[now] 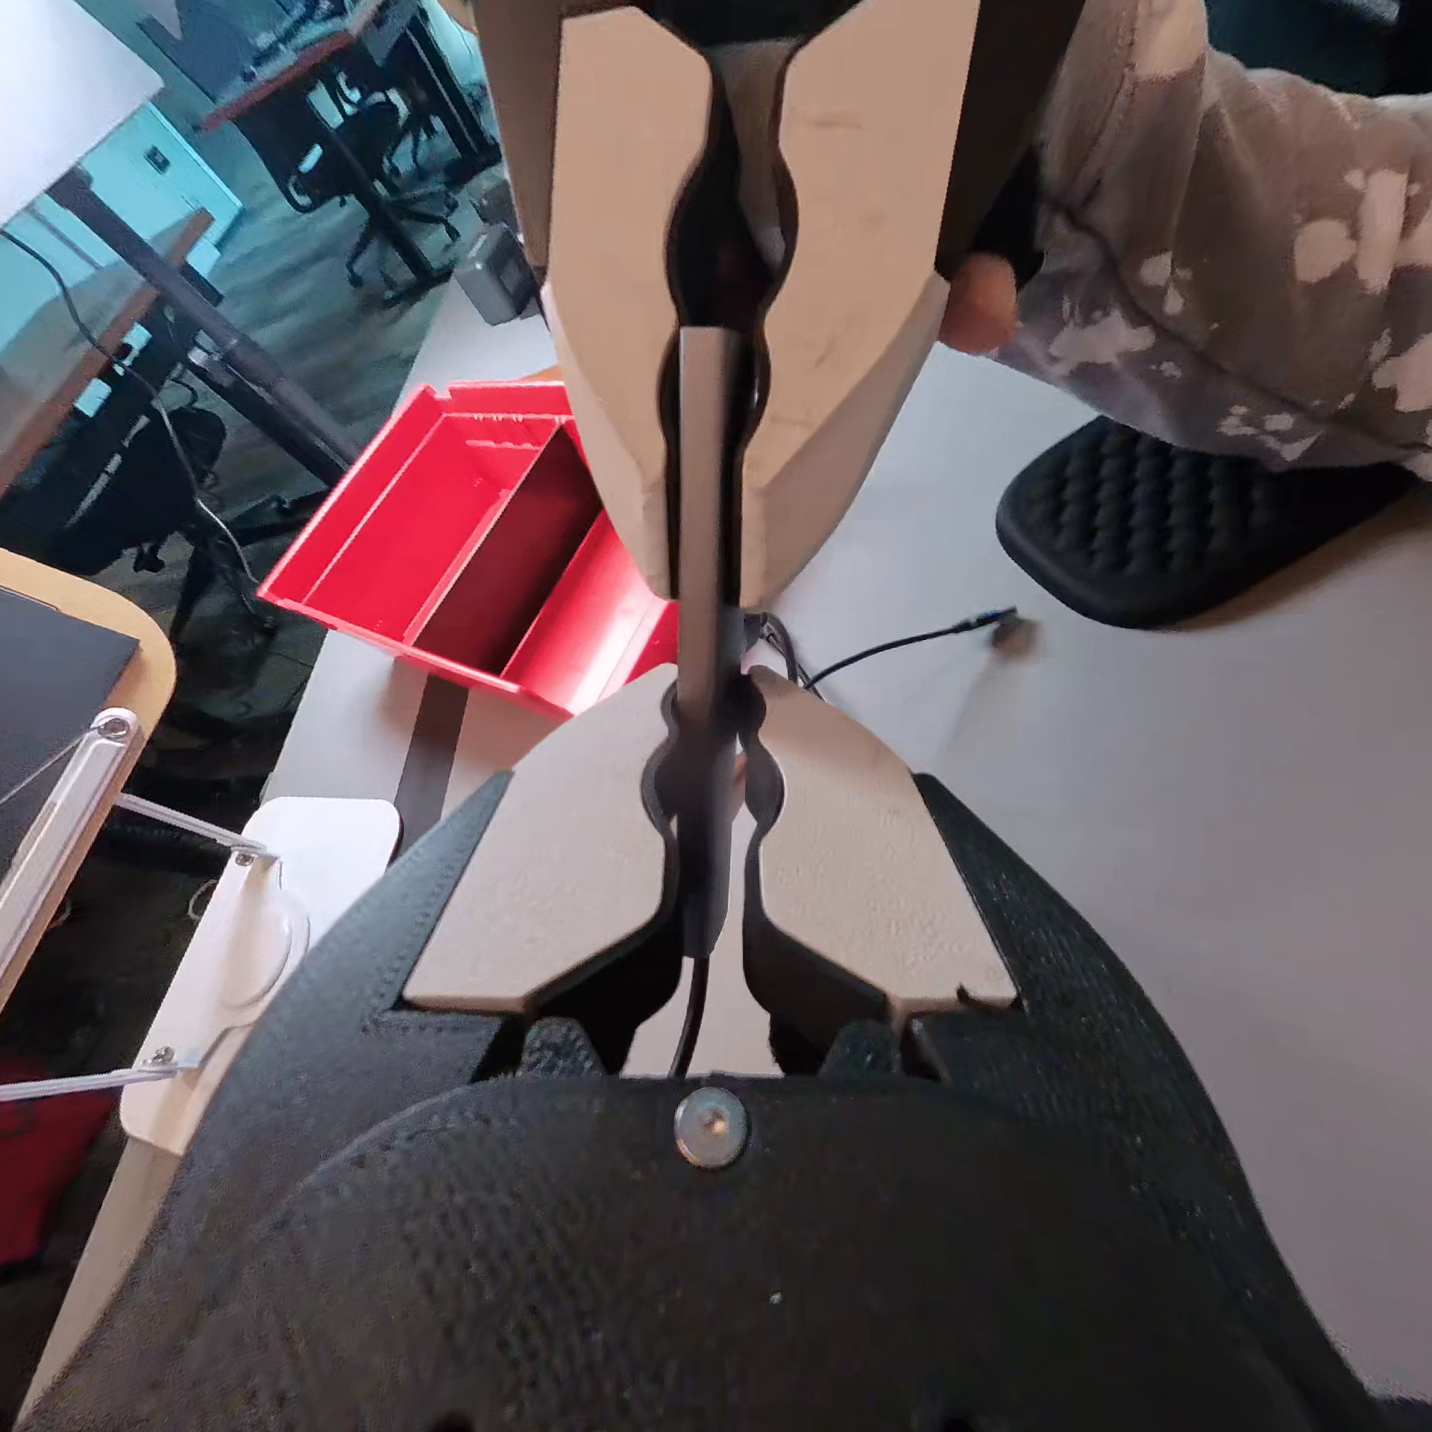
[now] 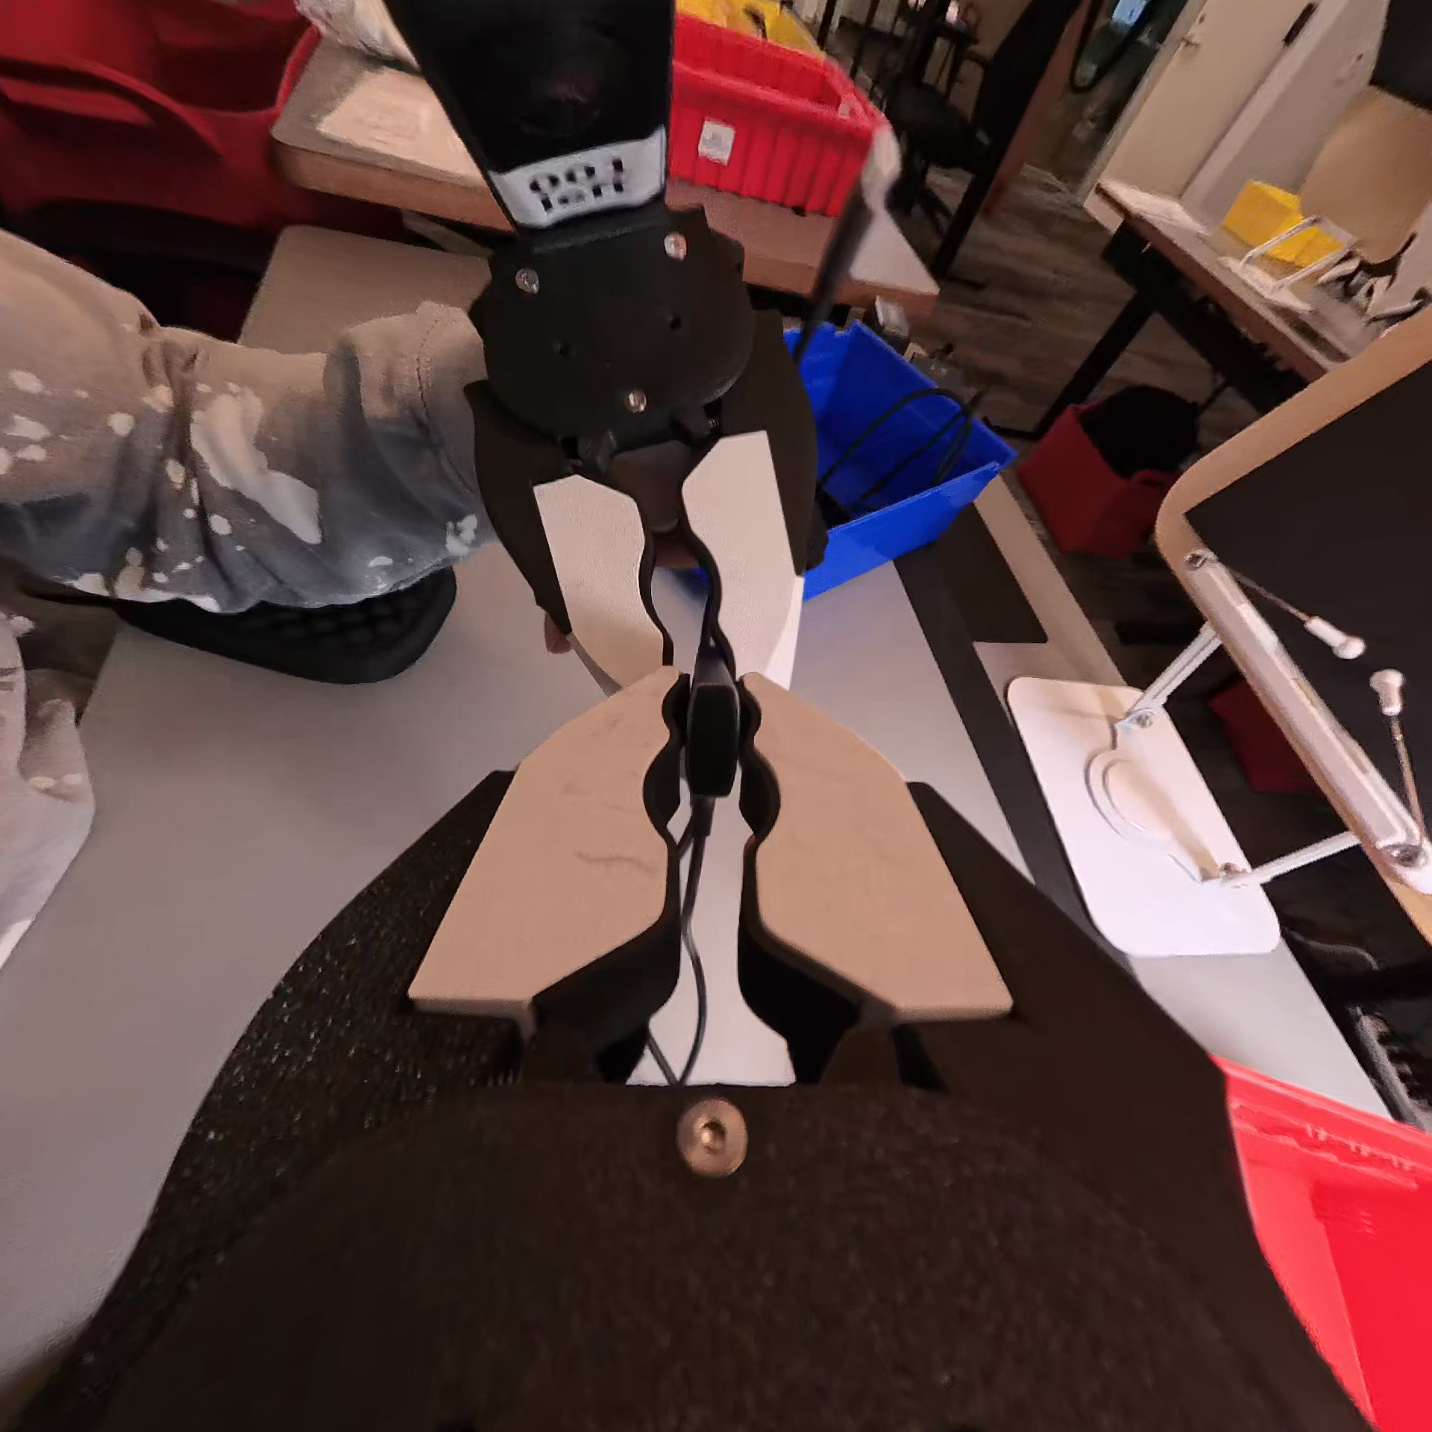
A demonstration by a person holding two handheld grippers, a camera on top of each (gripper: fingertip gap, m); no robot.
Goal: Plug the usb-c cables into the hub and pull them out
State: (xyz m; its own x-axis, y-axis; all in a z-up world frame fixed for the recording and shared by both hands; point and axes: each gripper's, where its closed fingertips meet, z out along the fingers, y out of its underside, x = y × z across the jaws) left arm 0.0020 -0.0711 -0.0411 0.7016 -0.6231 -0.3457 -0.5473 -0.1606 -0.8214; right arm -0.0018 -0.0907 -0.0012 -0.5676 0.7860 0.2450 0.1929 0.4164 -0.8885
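Both my grippers face each other over the grey table [image 1: 1085, 852]: left gripper [image 1: 707, 744] clamps the slim grey hub [image 1: 703, 542], right gripper [image 2: 709, 724] pinches the black usb-c plug [image 2: 711, 736].

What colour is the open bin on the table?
Red bin, clearest in the left wrist view.

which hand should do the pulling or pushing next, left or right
Probably right: the right hand-held gripper pinches the small black plug, the part that moves. The left hand-held gripper clamps the grey hub, so it should brace.
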